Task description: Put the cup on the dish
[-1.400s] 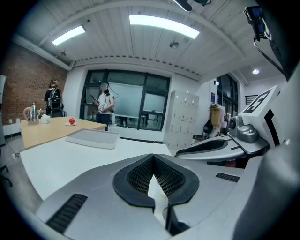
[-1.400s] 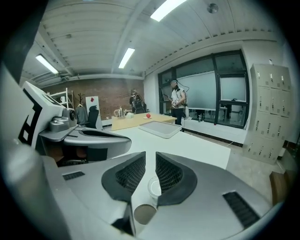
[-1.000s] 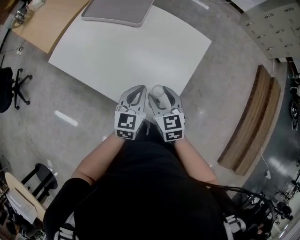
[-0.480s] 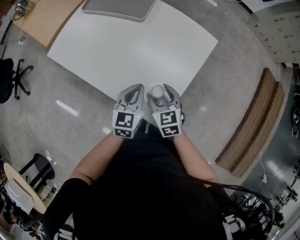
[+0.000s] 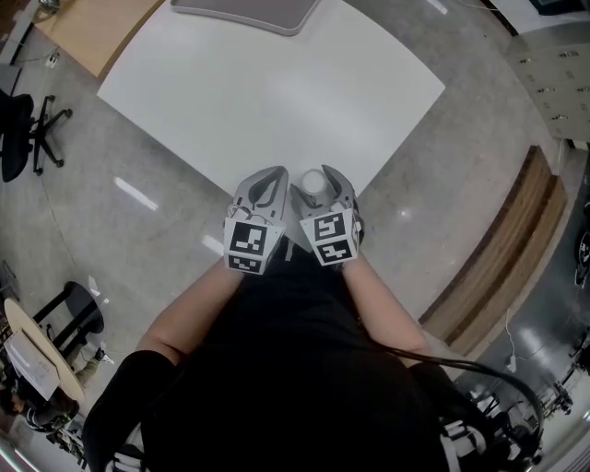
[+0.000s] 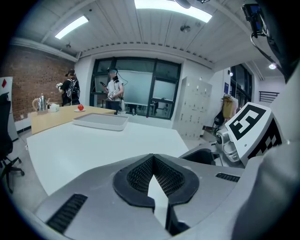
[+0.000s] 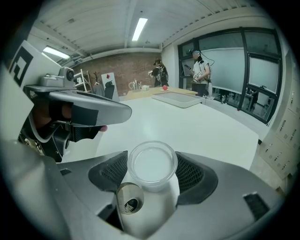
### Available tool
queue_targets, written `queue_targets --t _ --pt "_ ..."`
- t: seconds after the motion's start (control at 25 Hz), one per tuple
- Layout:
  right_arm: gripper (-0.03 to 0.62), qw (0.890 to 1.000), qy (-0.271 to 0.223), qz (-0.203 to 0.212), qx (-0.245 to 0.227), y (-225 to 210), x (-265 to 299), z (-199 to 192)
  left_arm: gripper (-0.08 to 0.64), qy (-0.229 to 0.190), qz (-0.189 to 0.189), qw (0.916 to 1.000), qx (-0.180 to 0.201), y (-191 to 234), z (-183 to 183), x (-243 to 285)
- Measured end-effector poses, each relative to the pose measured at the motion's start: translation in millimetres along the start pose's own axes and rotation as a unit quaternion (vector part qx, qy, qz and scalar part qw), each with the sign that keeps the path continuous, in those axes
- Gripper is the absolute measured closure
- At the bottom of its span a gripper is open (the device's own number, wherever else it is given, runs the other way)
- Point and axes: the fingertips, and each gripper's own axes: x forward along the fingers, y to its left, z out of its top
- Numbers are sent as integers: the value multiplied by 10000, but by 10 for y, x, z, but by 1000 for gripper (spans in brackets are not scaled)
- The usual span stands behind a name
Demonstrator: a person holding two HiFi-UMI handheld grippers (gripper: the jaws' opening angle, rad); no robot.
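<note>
The right tongs (image 7: 151, 163) stand wide open, their jaws having just been opening. The white cup (image 5: 313, 182) sits between the pads, which lie just beside its rim, and its open mouth faces the right gripper view. In the head view the cup is at frame centre, by the near edge of the white worktop (image 5: 277, 83). The left tongs (image 6: 153, 156) are just left of it, closed tip to tip with nothing between them. A grey tray (image 5: 249, 11) lies at the top of the frame, on the far edge of the worktop, well apart from the cup.
</note>
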Motion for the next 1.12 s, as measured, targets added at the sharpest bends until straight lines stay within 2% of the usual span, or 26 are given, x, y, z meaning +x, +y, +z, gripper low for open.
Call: queue_targets --t 0.12,0.48,0.8,1.12 --pt "331 10000 29 23 -18 108 31 7 552 12 51 10000 -36 41 -24 -109" --pt "331 9998 172 136 16 -228 243 -205 552 138 197 9996 -150 -36 -141 244" --pt "333 9996 92 27 -260 -225 195 -162 552 119 243 9995 -183 -70 -112 235" --pt "333 9997 53 -8 -258 -233 150 -108 553 24 303 9994 -159 -22 -62 151"
